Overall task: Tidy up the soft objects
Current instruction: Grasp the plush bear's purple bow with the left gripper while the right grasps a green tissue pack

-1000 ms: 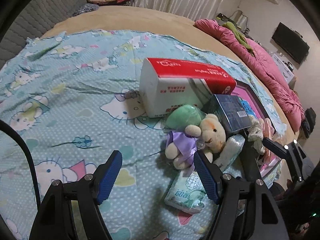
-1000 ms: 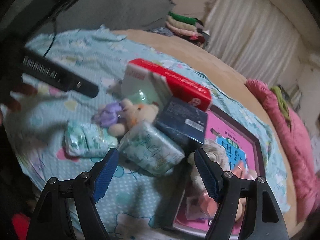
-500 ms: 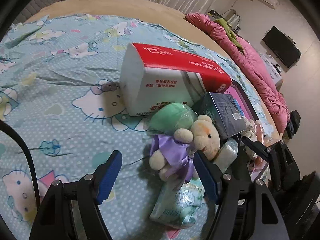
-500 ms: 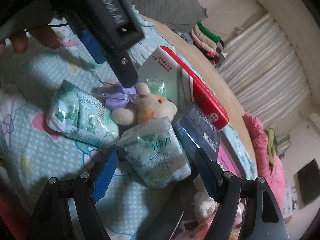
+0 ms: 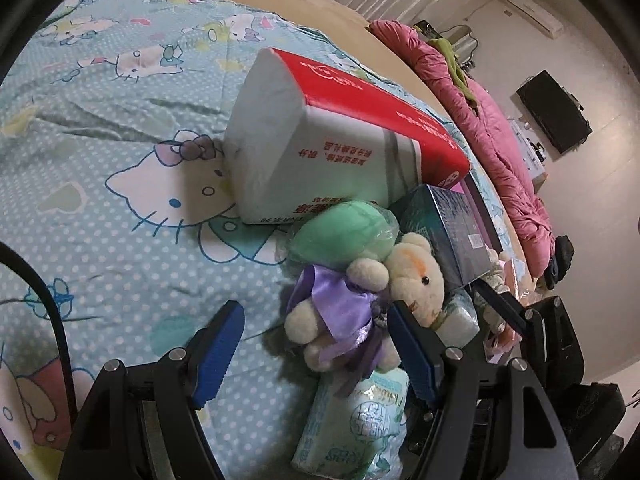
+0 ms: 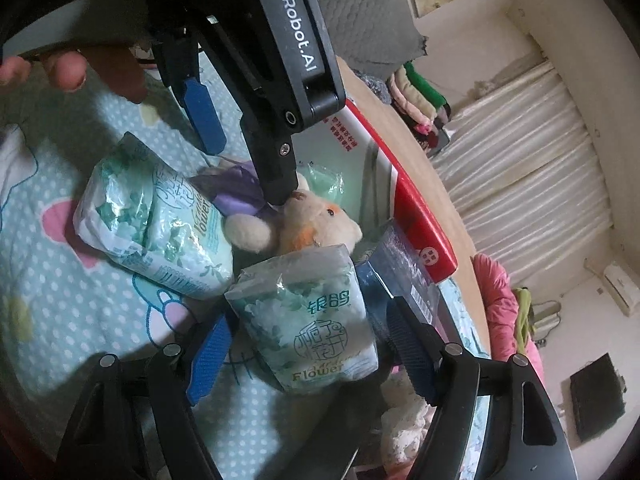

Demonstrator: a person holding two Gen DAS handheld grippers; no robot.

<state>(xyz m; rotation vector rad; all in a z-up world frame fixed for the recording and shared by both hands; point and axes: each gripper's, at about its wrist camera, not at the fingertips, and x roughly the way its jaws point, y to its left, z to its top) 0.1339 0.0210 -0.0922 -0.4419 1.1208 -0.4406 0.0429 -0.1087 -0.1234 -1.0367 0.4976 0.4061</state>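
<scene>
So in the left wrist view the left gripper (image 5: 314, 348) has dropped in closer over the last second, jaws spread wide with nothing pinched, the right pad right against the teddy bear (image 5: 368, 304) in its purple ribbon, which lies on the Hello Kitty sheet (image 5: 100, 208) below the red-and-white tissue pack (image 5: 340, 140). Over in the right wrist view the right gripper (image 6: 308, 354) has just been closing a bit around the floral tissue packet (image 6: 308, 316), pads beside it but seemingly not squeezing yet, so two pickups look imminent.
</scene>
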